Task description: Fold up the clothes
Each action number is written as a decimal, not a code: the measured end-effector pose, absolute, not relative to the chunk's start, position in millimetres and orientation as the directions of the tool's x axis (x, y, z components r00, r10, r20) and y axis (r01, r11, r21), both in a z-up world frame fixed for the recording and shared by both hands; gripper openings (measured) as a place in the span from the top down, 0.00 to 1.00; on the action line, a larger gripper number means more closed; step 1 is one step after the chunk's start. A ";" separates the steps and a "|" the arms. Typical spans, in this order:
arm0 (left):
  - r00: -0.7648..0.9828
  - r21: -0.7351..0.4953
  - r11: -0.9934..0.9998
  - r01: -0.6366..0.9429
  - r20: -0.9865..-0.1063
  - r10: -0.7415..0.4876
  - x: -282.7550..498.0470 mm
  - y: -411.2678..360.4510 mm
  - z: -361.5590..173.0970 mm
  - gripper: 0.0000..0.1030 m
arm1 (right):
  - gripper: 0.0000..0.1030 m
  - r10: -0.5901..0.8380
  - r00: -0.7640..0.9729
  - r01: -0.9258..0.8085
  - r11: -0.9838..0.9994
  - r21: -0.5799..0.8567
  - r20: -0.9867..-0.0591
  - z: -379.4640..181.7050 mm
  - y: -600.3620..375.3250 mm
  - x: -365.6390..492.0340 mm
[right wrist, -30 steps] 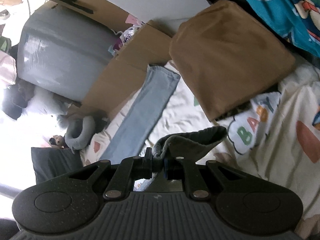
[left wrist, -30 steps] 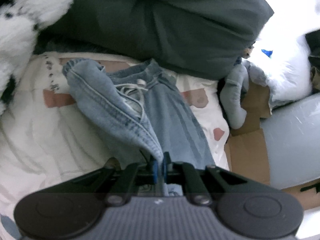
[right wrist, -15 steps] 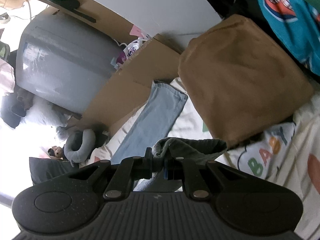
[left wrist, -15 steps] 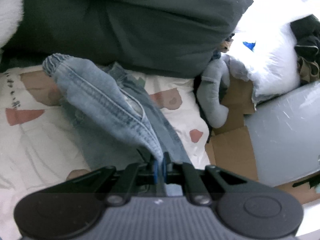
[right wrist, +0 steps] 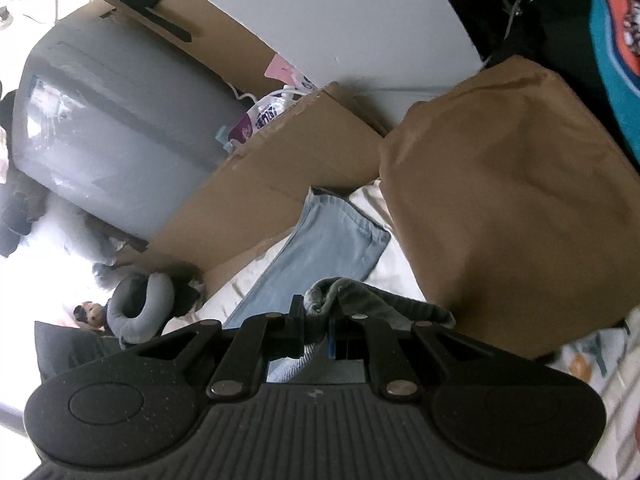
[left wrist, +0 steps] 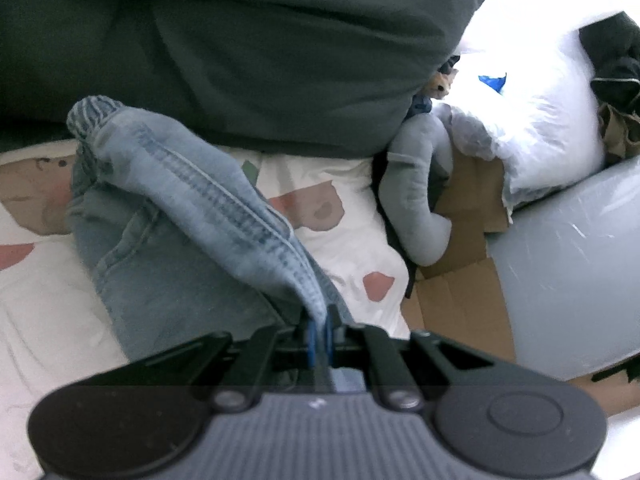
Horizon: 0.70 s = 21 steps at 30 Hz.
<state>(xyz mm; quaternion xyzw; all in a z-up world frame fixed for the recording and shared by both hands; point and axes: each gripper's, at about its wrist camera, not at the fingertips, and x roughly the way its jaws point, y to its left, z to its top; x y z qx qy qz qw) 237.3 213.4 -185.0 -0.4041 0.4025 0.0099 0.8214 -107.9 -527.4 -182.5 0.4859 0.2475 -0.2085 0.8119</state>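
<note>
A pair of light blue jeans (left wrist: 180, 216) lies on the patterned white bedsheet (left wrist: 332, 208). My left gripper (left wrist: 319, 328) is shut on a lifted fold of the jeans along a seam; the fold drapes back over the rest of the denim. In the right wrist view one jeans leg (right wrist: 320, 252) stretches flat toward the cardboard. My right gripper (right wrist: 316, 320) is shut on a bunched grey-blue edge of the jeans (right wrist: 360, 296), held above the sheet.
A dark green pillow (left wrist: 240, 48) lies behind the jeans. A grey neck pillow (left wrist: 416, 192), cardboard (left wrist: 452, 300), a grey case (left wrist: 568, 272) and white bags (left wrist: 532, 120) stand to the right. A brown cushion (right wrist: 512, 200) lies right of the jeans leg.
Both grippers have carried their holds of the jeans forward. The left fold has moved closer to the dark pillow; the right gripper has moved nearer the leg hem and the brown cushion.
</note>
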 end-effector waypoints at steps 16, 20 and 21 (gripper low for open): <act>0.650 -0.623 0.698 -0.352 -0.699 -0.296 298.1 195.2 -227.5 0.96 | 0.91 -0.140 0.734 0.644 0.454 0.616 -0.664 -234.7 -589.9 18.3; 0.640 -0.599 0.719 -0.353 -0.715 -0.282 315.5 187.7 -241.0 0.96 | 0.91 -0.139 0.721 0.655 0.455 0.603 -0.679 -256.0 -607.2 55.1; 0.636 -0.592 0.724 -0.354 -0.720 -0.278 319.7 185.6 -245.0 0.96 | 0.91 -0.139 0.715 0.661 0.454 0.598 -0.685 -262.4 -610.9 63.6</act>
